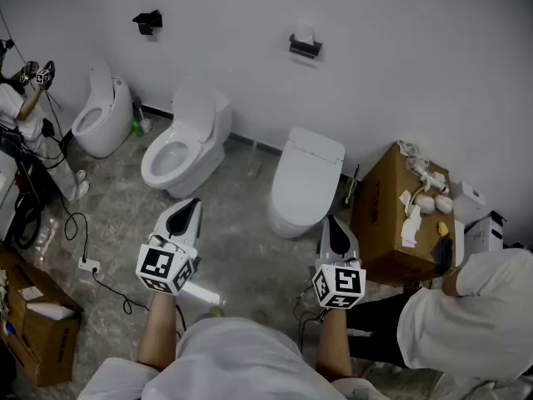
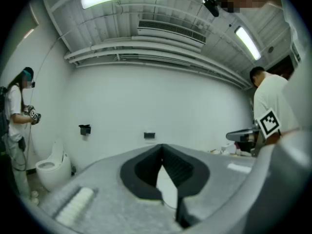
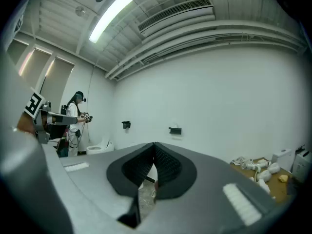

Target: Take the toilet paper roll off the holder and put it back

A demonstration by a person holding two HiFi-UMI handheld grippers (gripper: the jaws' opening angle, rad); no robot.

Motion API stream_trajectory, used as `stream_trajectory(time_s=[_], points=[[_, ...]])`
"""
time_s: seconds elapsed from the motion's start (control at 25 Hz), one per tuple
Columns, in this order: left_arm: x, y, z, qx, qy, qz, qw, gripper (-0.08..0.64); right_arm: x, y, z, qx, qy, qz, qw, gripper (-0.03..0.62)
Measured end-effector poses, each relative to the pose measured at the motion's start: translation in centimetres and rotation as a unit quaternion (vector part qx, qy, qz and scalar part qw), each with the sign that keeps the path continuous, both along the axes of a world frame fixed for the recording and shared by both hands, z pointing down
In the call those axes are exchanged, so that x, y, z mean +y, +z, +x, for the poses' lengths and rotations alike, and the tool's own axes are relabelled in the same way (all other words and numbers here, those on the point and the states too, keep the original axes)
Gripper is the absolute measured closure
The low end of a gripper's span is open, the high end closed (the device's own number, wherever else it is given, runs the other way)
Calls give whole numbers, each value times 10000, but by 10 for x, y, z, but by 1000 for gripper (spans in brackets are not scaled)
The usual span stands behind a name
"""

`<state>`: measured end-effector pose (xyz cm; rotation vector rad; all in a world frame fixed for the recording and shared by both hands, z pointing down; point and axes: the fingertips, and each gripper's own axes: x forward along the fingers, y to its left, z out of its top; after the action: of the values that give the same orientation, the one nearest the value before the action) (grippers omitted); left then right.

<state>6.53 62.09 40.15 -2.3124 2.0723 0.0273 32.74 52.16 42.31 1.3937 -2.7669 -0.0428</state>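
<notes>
White wall runs along the back of the room, and on it hang two black fittings: a bare one (image 1: 147, 22) at the left and the holder (image 1: 305, 48) with the toilet paper roll (image 1: 305, 33) on it, above the third toilet and well apart from both grippers. Three toilets stand along that wall: a left toilet (image 1: 104, 115), a middle toilet (image 1: 185, 144) with its lid up and a right toilet (image 1: 308, 177) with its lid down. The left gripper (image 1: 191, 205) and right gripper (image 1: 333, 223) are both held level over open marbled floor (image 1: 241, 248), each with its fingers clenched on nothing. A cardboard box (image 1: 383, 215) flanks the right toilet, and a second box (image 1: 37, 332) sits at the lower left. A crouching person (image 1: 466, 315) crowds the right edge. Only the head view shows all three toilets. The right gripper view alone shows a standing person (image 3: 75, 116) full height.
</notes>
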Motion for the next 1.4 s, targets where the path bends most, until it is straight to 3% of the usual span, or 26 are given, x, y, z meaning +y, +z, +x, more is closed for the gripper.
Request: stream_trajectory(time_s=[0.84,1.4], points=[[4,3,-16,-53,133,-19,9999,560,11,4,-21,11,92,-75,9999,591],[16,22,-57,85,420,-126,9990,560,42,18,-67,242,291,2,9993,591]])
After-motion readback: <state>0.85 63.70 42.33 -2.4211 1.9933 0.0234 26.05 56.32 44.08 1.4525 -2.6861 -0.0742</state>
